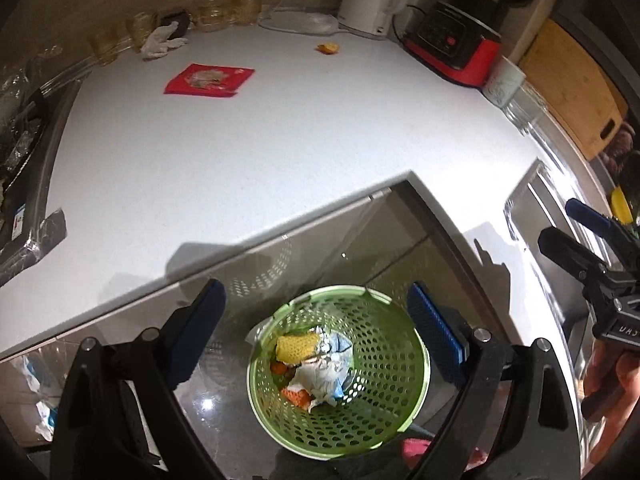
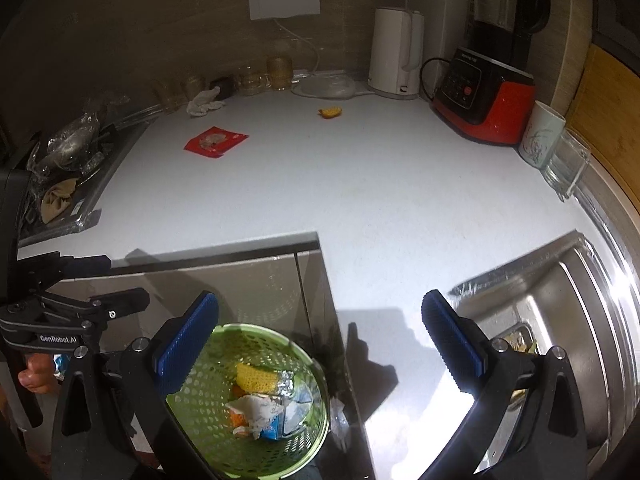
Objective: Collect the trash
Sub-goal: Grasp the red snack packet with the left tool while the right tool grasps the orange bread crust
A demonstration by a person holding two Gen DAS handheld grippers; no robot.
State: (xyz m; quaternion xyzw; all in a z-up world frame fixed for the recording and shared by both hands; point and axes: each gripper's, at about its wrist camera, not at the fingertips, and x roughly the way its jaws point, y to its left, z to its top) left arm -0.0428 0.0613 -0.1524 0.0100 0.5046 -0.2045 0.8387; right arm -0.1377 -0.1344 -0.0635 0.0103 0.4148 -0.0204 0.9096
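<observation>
Grippers both empty w/ jaws spread over the green basket [image 1: 339, 376] of scraps below the counter [image 1: 280, 136] edge, so we judge we're btwn pickups; next, reach far-left for the red wrapper [image 2: 216, 142], then the orange scrap [image 2: 331, 112].

White countertop [image 2: 340, 200], red wrapper [image 2: 216, 142] upper left, orange scrap [image 2: 331, 112] near the back, white kettle [image 2: 396, 54] and red blender base [image 2: 486, 100] upper right, mug [image 2: 542, 136] far right
</observation>
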